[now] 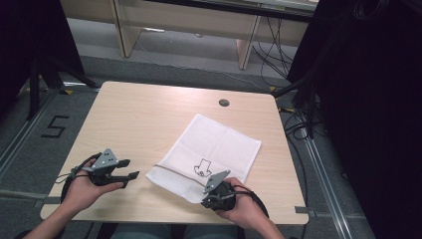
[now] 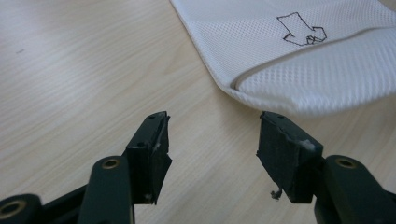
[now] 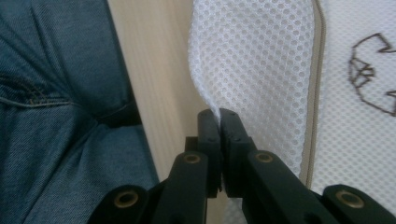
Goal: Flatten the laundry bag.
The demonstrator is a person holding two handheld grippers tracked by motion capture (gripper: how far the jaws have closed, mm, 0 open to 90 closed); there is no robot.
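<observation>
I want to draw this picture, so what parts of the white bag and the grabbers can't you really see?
- White mesh bag: its near edge under the right gripper is covered by that gripper and hand in the high view.
- The little black drawing: too small in the high view to tell what it is, and cut off by the picture's edge in the right gripper view.
- Left gripper: in its own view the body is cut off at the bottom edge.

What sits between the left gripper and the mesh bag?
Nothing: bare tabletop separates the open left gripper from the mesh bag, as its own view shows; the high view agrees.
</observation>
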